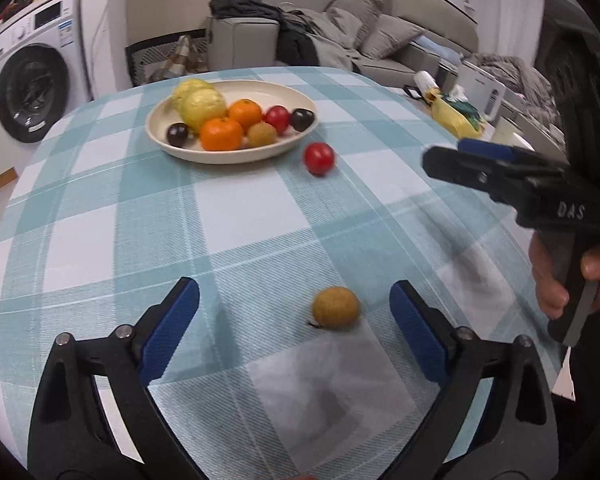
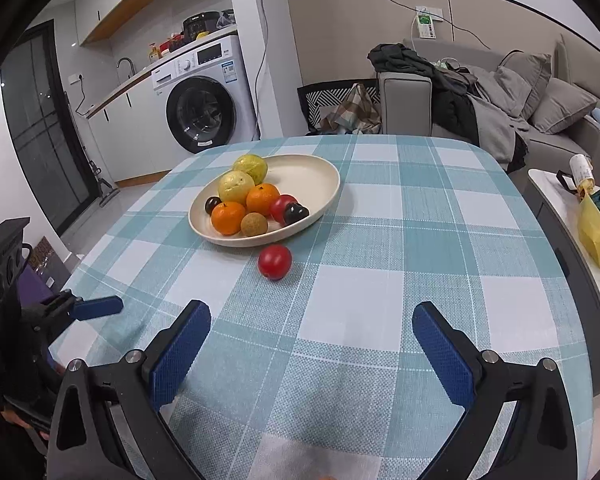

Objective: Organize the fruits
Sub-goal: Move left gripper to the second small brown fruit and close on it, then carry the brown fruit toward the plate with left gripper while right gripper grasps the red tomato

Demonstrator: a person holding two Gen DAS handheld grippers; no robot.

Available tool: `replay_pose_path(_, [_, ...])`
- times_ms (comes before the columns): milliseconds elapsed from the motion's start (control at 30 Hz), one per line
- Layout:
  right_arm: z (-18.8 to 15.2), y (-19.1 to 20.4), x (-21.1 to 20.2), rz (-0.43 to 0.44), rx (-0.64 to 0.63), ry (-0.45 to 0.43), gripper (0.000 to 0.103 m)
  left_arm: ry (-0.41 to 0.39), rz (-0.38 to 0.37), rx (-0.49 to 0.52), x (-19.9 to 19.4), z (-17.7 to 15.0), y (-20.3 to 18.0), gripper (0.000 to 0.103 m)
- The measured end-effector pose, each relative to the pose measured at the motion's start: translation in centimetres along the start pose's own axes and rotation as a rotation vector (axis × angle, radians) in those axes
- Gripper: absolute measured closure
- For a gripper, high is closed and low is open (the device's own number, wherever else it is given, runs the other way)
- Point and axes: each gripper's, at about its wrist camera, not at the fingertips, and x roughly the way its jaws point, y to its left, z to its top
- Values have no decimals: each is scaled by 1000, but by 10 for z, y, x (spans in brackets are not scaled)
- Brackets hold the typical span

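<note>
On the counter (image 1: 240,216), covered by a teal-and-white plaid cloth, the left gripper (image 1: 294,312) hangs low with its jaws spread wide and grasping nothing. Between its blue pads (image 1: 172,328) lies a brown round fruit (image 1: 335,307), nearer the right-hand pad but touching neither. Further out, a loose red fruit (image 1: 319,158) sits on the cloth just beside the rim of the cream plate (image 1: 220,156), not on it. On the plate are two yellow-green fruits (image 1: 198,104), two oranges (image 1: 232,124), a brown fruit (image 1: 262,134), a red fruit (image 1: 277,118) and two dark plums (image 1: 302,119).

From the right wrist view, the right gripper (image 2: 311,348) is likewise released, jaws fully apart over bare cloth, holding and touching nothing. It points toward the loose red fruit, which lies well ahead of its pads (image 2: 178,356). From the left wrist view the right gripper appears at the right edge, above the counter, with the person's hand (image 1: 560,280) on its handle
</note>
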Motion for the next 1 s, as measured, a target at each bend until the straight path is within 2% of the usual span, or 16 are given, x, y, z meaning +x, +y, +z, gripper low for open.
replay_pose_path(133, [0,0,0,4,10,4,0,29,-47,35,4,-2,-10,23])
replay_pose_path(267, [0,-1,-1,4,15,-12,0,59,-73,43,11,-4,-14,51])
replay_pose_path(333, [1,-1,-1,4,20,-12,0,69,-79,38,13,-5,-13,60])
replay_pose_path(400, [1,-2,0,2,19,-12,0,68,-97,38,15,-5,-12,74])
replay_pose_path(433, [1,-2,0,2,20,-12,0,67,-103,41,15,-5,-12,76])
replay_pose_path(700, [1,-8,6,16,49,-5,0,31,-140,12,11,2,-1,79])
replay_pose_path(1000, [6,-6,21,57,53,37,0,-98,-66,-66,0,25,29,79])
